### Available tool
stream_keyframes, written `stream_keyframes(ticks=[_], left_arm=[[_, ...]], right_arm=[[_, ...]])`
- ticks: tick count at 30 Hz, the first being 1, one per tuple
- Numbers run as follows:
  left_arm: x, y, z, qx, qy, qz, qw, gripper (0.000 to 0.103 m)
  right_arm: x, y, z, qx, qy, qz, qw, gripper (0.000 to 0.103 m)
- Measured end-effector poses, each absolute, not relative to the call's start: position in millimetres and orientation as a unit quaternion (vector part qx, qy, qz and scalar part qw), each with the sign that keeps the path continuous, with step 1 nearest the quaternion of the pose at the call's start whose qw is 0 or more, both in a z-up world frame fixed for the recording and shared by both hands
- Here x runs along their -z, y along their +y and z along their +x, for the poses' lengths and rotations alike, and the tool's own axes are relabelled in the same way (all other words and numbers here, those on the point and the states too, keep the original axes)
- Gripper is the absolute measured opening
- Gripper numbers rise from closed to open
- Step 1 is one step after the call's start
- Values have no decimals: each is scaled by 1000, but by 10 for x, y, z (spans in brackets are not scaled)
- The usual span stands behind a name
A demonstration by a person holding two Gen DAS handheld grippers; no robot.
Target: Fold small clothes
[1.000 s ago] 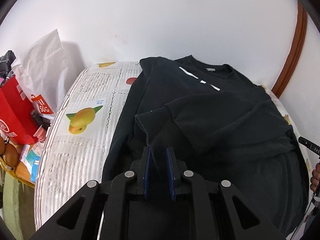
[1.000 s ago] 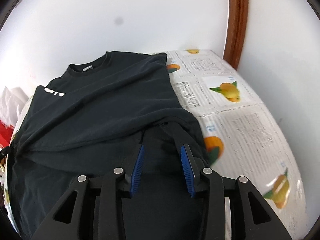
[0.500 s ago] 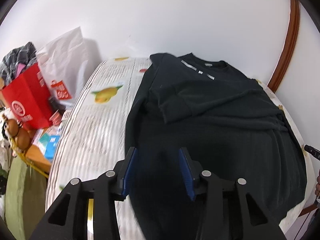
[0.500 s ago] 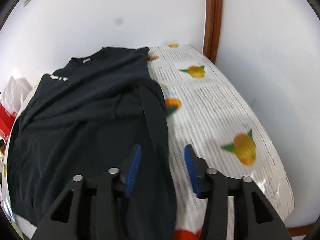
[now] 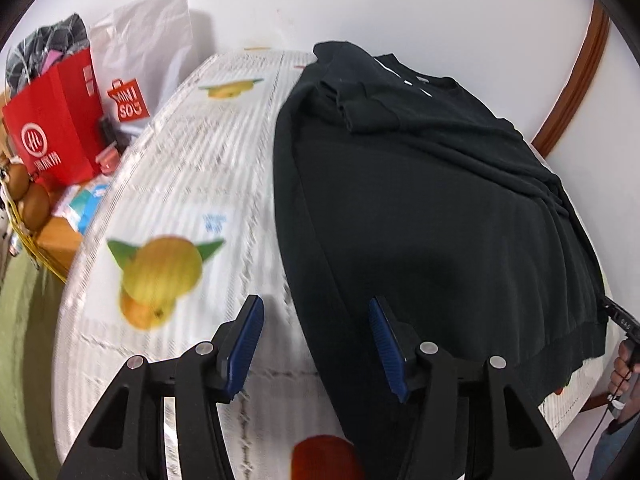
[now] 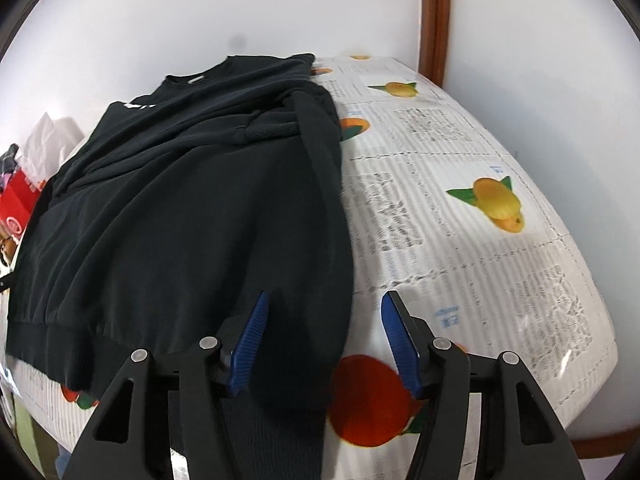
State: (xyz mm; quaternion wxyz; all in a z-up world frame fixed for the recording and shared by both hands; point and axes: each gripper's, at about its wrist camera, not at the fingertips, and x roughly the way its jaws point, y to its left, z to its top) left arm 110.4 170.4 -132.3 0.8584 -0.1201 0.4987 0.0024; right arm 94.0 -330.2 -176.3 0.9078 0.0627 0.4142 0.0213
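On the white fruit-printed tablecloth [image 5: 192,184] covering the table, a black long-sleeved sweatshirt [image 5: 432,208] is lying flat with its collar pointing toward the far white wall [image 5: 360,0] and its ribbed hem hanging near the close edge. Both sleeves are resting folded inward across the chest, the cuffs lying on the body of the garment. Seen from the right wrist, the same black sweatshirt [image 6: 192,200] is occupying the left half of the cloth, with one folded sleeve running down along its right border.

The left gripper [image 5: 316,340], black with blue ribbed pads, is hovering above the sweatshirt's lower left corner with its jaws spread wide and nothing between them; one blue pad is sitting over bare tablecloth, the other over dark fabric. The right gripper [image 6: 324,338] is hanging over the lower right corner of the garment, likewise spread wide and gripping nothing, its left pad over the cloth of the sweatshirt and its right pad over the printed tablecloth.

Beside the table on the left, a red paper shopping bag [image 5: 56,120] is standing against a white plastic bag [image 5: 148,40]. A brown wooden door frame [image 6: 434,16] is rising behind the table's far corner.
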Motion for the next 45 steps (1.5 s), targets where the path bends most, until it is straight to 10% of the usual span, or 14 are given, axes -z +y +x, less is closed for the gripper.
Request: stream_keyframes(ticks=[5, 8, 19, 30, 34, 45], left_arm=[[1327, 1542, 1089, -12, 492, -108, 864, 52], [1314, 1477, 1111, -23, 491, -89, 866, 15], [1335, 1589, 987, -5, 494, -128, 860, 14], [1346, 1457, 798, 15, 492, -127, 861, 30], [1352, 1449, 863, 2, 498, -134, 857, 8], [901, 1617, 693, 42, 445, -160, 880, 7]], right_arm=[[1819, -3069, 953, -32, 403, 40, 914, 28], [1783, -2973, 957, -38, 389, 23, 920, 9], [1799, -3341, 883, -49, 396, 81, 913, 13], [1836, -3120, 945, -69, 381, 84, 918, 51], [1798, -3009, 959, -58, 382, 52, 921, 10], [1354, -3225, 568, -78, 332, 65, 938, 7]])
